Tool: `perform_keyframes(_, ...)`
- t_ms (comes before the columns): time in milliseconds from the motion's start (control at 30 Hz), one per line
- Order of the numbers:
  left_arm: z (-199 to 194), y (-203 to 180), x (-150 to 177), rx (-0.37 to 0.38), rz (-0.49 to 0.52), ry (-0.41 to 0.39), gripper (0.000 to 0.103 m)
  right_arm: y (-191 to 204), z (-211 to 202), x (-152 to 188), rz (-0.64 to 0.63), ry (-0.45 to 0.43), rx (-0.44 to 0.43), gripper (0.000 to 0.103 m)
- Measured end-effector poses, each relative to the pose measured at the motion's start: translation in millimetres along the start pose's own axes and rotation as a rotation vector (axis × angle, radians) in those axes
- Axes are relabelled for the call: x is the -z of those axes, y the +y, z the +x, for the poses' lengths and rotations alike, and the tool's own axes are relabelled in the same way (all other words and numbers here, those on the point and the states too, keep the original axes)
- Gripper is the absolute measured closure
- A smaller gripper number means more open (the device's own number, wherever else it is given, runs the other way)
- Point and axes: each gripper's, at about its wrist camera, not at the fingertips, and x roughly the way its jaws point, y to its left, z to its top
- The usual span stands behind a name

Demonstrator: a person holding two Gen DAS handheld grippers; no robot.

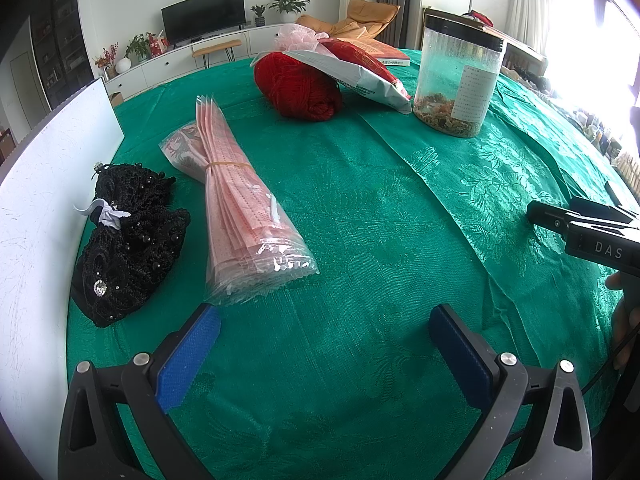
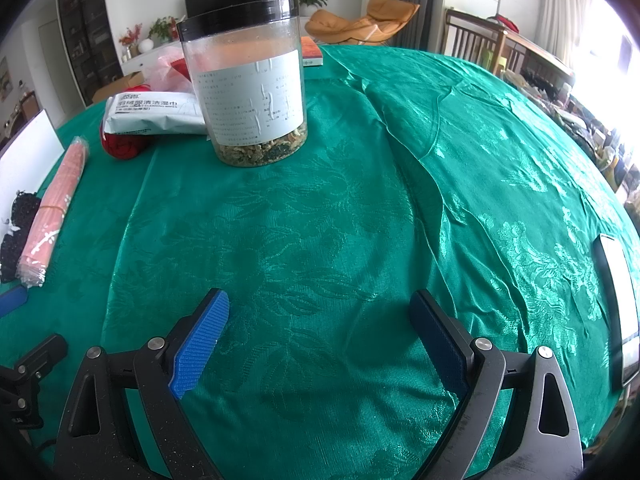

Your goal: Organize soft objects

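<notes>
In the left wrist view, the left gripper (image 1: 324,336) is seen wide apart and empty; the bundled pink mask packs (image 1: 240,208) lie just ahead-left of it, long axis running away from the jaws, beside the black beaded pouch (image 1: 128,240). In the right wrist view, the right gripper (image 2: 320,328) is likewise wide and empty, with the bundle (image 2: 54,204) well off to its left, so the left is judged nearer.

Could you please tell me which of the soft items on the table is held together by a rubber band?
The bundle of pink masks in clear wrappers; a thin band cinches its middle. The black crochet piece and red yarn ball have none.
</notes>
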Motion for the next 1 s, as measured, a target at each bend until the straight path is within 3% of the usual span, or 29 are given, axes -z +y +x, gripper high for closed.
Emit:
perform_keyframes(200,-6.8,2.9,5.0,-0.016,-0.029,0.005,0.0,0.1,0.2,-0.1,0.0,0.0,-0.001,0.01)
perform_keyframes(300,-28.9,7.4,5.7,-0.015,-0.051,-0.045,0.0,0.2,0.1,-0.2,0.0,0.0,0.0,0.01)
perform_keyframes(400,-53.9,22.4,-17.1,-0.069,-0.076,-0.131,0.0,0.1,0.0,-0.2,0.0,0.0,0.0,0.01)
perform_keyframes(467,-57.2,38.4,-37.5,-0.14,-0.111,-0.148,0.0,0.1,0.1,-0.2,0.001,0.0,0.0,0.009)
perform_keyframes(533,-43.0,58.8,-55.6,-0.21,-0.167,-0.101,0.0,0.1,0.1,-0.3,0.001,0.0,0.0,0.009)
perform_keyframes(600,-21.3,78.6,-64.0,-0.231,-0.237,-0.045,0.0,0.1,0.1,-0.3,0.001,0.0,0.0,0.009)
perform_keyframes(733,10.9,103.5,-61.6,-0.222,-0.338,0.036,0.0,0.1,0.1,-0.3,0.001,0.0,0.0,0.009)
perform_keyframes(933,25.5,134.5,-59.3,-0.13,-0.512,0.042,0.0,0.1,0.1,-0.4,0.001,0.0,0.0,0.009)
perform_keyframes(1000,30.5,143.3,-59.0,-0.07,-0.577,0.042,0.0,0.1,0.1,-0.4,0.001,0.0,0.0,0.009)
